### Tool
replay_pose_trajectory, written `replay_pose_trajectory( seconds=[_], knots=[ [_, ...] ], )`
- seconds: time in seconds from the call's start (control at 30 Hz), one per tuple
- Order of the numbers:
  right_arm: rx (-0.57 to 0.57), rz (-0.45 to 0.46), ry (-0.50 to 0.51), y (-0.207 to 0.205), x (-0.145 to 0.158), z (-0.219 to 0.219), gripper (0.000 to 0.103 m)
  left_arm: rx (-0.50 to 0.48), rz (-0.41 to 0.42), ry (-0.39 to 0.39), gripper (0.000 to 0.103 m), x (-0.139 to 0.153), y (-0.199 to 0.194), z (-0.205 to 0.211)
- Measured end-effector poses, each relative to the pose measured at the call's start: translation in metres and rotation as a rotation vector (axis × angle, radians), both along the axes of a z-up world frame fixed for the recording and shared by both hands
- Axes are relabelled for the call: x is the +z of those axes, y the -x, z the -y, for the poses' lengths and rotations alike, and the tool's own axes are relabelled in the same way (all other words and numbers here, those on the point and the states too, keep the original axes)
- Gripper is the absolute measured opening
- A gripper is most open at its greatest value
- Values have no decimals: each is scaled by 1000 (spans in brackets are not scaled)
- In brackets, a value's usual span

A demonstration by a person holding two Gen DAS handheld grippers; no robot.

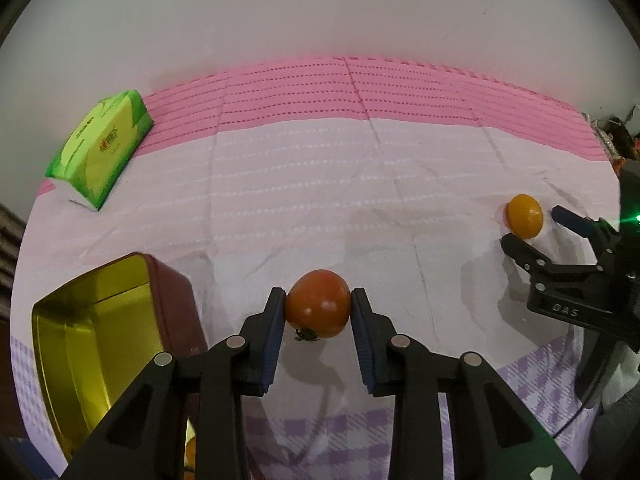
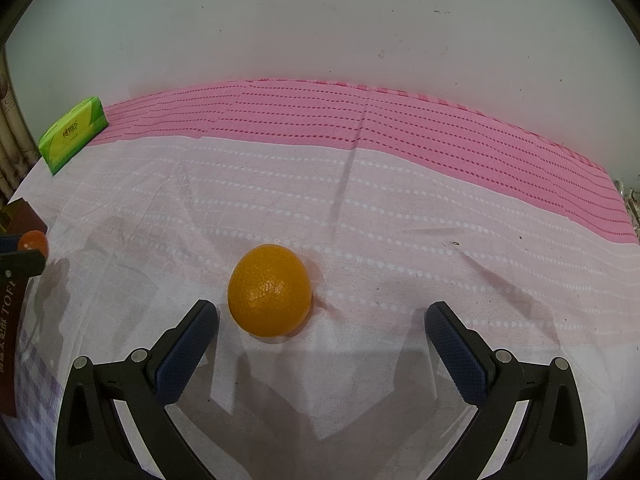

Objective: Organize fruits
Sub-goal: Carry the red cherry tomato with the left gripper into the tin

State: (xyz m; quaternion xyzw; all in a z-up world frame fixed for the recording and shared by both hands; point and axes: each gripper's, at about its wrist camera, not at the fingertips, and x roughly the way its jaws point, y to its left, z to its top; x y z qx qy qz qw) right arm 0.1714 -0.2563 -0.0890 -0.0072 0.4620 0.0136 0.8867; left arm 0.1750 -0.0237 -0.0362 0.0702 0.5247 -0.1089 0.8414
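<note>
Pink-and-white cloth [image 2: 360, 208], left wrist view alone with tin [image 1: 100, 344]; left fingers [image 1: 276, 320] clamping tomato [image 1: 318, 304], right fingers [image 2: 192, 336] spread before orange [image 2: 270, 290].

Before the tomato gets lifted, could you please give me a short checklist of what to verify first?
1. Left gripper shut on the tomato, pads on both sides: ok.
2. Tomato centred between the pads: ok.
3. Open tin beside the left gripper, gold inside showing: ok.
4. Whether the tin already holds fruit: cannot tell.
5. Right gripper open, orange just ahead near its left finger, untouched: ok.
6. Green tissue pack far from both fruits: ok.
</note>
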Motion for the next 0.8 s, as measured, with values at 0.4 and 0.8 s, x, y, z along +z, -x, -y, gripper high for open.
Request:
replay_pose_trajectory(
  seconds=[0.4, 0.8],
  knots=[
    [0, 0, 0, 0, 0, 0, 103, 25, 63, 29, 29, 41, 29, -21],
    [0, 0, 0, 0, 0, 0, 103, 128, 88, 23, 29, 63, 54, -80]
  ],
)
